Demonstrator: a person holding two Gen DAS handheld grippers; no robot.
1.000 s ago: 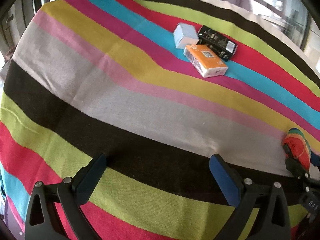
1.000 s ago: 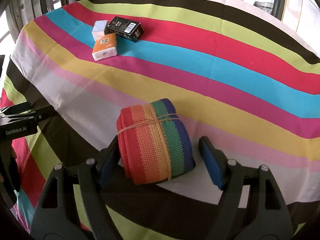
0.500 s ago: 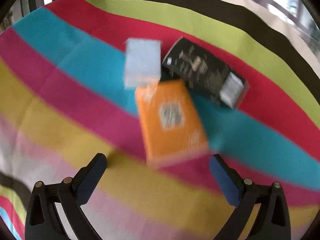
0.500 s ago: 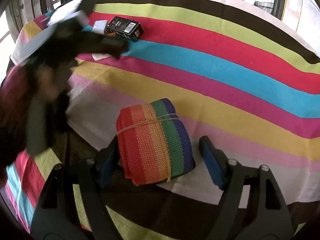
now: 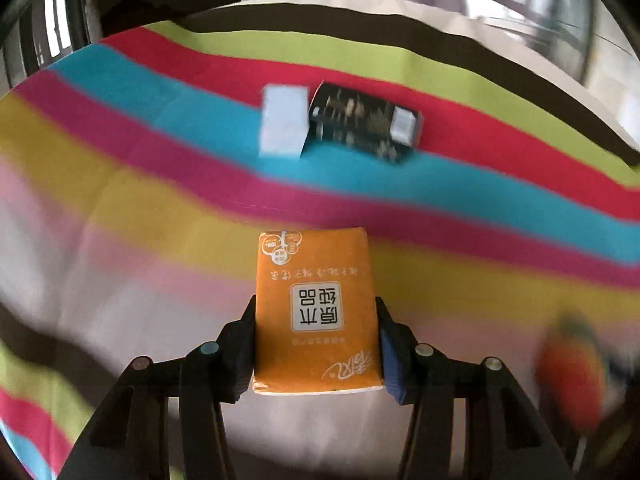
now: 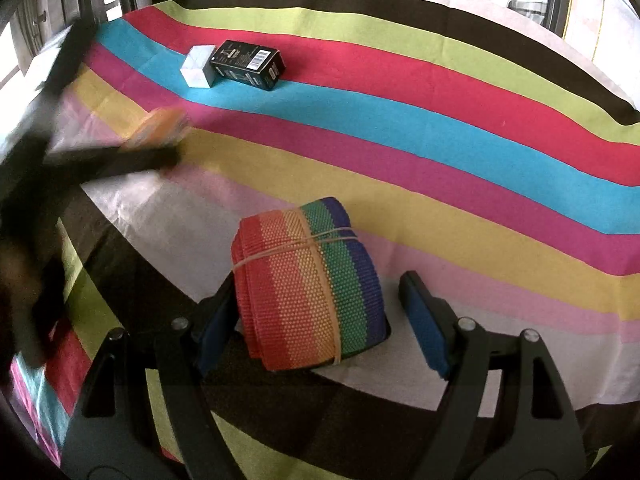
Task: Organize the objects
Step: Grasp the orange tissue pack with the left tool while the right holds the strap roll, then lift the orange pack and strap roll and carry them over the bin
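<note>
Now, left claw (image 5: 316,344) just clenched on orange packet (image 5: 316,312), right claw (image 6: 320,320) released around rainbow roll (image 6: 308,280).

Rainbow roll (image 5: 576,376) blurred at edge; left claw (image 6: 160,148) smeared

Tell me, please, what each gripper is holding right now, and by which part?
The left gripper clamps the orange tissue pack by its long sides; the right gripper holds nothing.

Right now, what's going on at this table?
A person is sorting items on a striped tablecloth with two handheld grippers. The left gripper has just closed on an orange tissue pack. The right gripper sits open around a rainbow strap roll. A white box and a black box lie together farther back.
</note>
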